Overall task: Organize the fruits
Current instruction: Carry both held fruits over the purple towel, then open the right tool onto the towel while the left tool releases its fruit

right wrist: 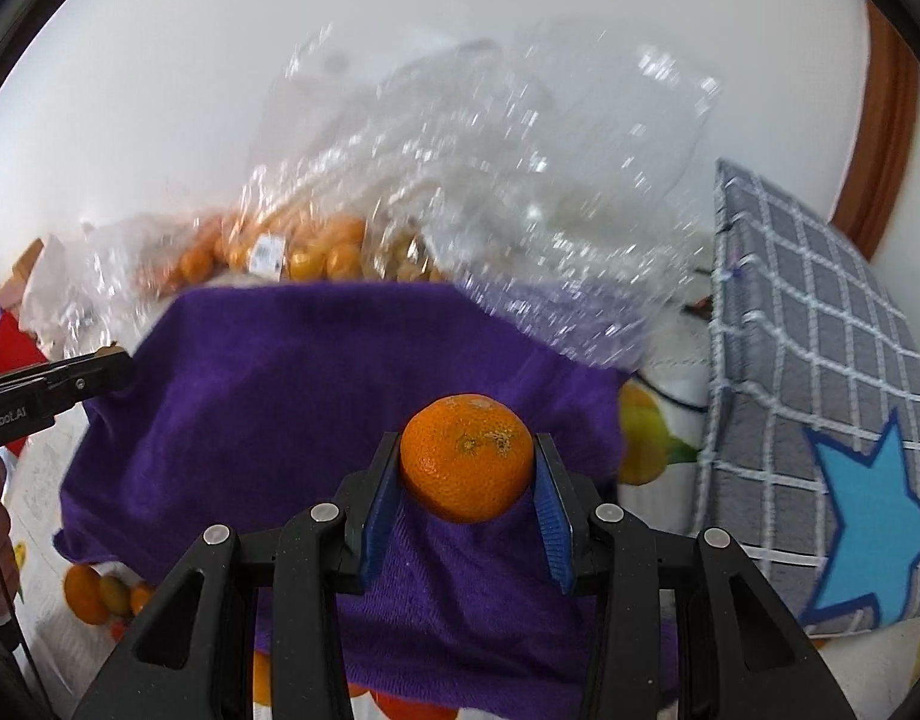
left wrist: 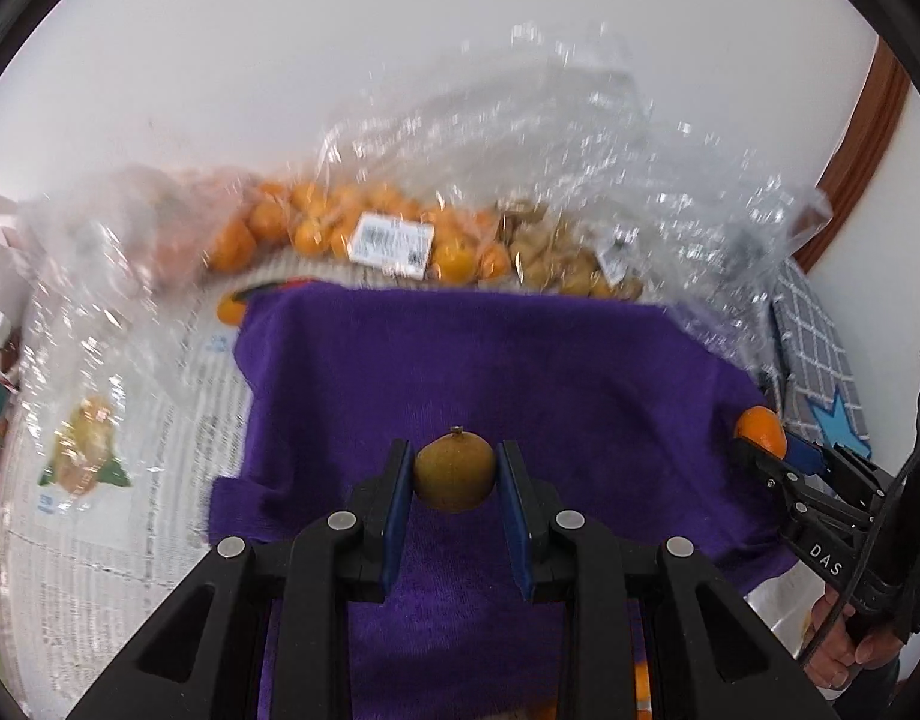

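Two fruits are held above a purple towel (left wrist: 520, 372) at this moment, one in each tool. In the left wrist view, the left tool (left wrist: 453, 471) pinches a small brownish-green fruit (left wrist: 453, 471) between its blue pads, stem nub pointing up, over the near middle of the towel. At about three o'clock from it, the right tool (left wrist: 766, 444) comes in from the side with an orange mandarin (left wrist: 760, 429) clamped at its tip, above the towel's right edge; a hand (left wrist: 844, 642) grips its handle lower down. The right wrist view shows that mandarin (right wrist: 467, 457) squeezed between the right tool's (right wrist: 467, 468) pads, over the near right part of the towel (right wrist: 279, 396). At twelve o'clock beyond the towel lies a clear plastic bag of mandarins (left wrist: 339, 228) bearing a white label (left wrist: 390, 243), with a bag of brownish fruit (left wrist: 568, 261) just beside it at one o'clock. Crinkled clear plastic (right wrist: 520, 192) rises behind them, blurred. A grey checked cushion (right wrist: 820, 396) with a blue star stands at three o'clock. Printed paper (left wrist: 159, 450) covers the surface to the left of the towel.
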